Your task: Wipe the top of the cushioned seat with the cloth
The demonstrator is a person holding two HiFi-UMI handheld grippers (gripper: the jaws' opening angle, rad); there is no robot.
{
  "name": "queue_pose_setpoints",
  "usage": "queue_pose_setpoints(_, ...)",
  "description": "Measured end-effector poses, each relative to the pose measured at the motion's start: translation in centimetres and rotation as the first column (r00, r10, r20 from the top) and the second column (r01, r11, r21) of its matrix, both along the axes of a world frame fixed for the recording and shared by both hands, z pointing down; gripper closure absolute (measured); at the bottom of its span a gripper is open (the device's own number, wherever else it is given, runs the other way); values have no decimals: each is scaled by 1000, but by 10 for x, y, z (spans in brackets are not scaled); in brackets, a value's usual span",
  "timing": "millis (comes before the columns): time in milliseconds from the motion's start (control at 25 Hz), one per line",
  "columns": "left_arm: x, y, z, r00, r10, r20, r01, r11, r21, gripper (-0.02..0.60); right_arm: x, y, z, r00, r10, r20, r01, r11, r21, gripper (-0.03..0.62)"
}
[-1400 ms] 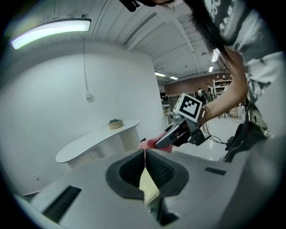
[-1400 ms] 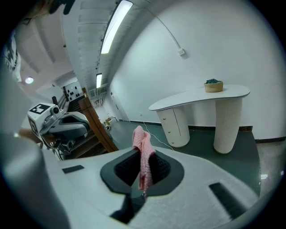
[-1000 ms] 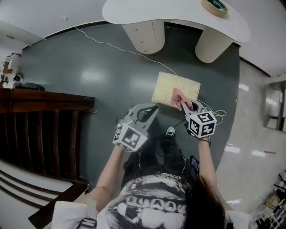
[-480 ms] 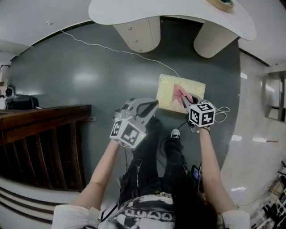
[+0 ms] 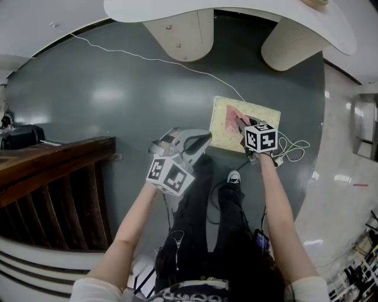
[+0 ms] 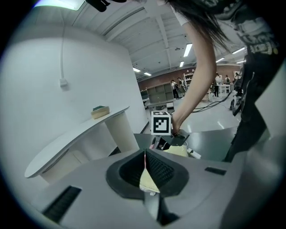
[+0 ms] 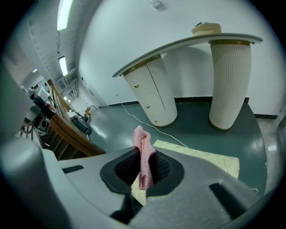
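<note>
Your right hand-held gripper is clamped on the pink knitted cloth, which sits on the pale yellow square cushioned seat on the floor, probably held low for wiping contact. Left hand-held gripper is closed and empty, parked clear of the seat.

In the head view the right gripper and its marker cube cover the near right corner of the cushioned seat and part of the pink cloth; the white table runs off the top edge. In the right gripper view the pink cloth's lower end is lost between the jaws; in the left gripper view the people far off are too small to make out.
</note>
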State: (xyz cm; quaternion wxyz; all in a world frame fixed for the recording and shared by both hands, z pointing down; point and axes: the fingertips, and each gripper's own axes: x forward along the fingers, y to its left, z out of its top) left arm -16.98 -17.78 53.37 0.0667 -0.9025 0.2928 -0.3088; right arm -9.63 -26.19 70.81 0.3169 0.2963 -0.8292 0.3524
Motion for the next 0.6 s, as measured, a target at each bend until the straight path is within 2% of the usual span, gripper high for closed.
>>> queue_pose_setpoints(200,-10,-10,40,995,68,67,-69,998,6,574,-7,-16,49,999,24,-48,-26,999,-40,579)
queue_pose_setpoints(320,-14,-20,54,992,78,95,-80,997,10,574,-16,-24,78,997,58,-57,-62,995,-81,579)
queue_pose_setpoints(600,-15,-26,62,990,98,103,-100,995,10,574,-42,-32,111,996,60,-72,-68,991,-115,579)
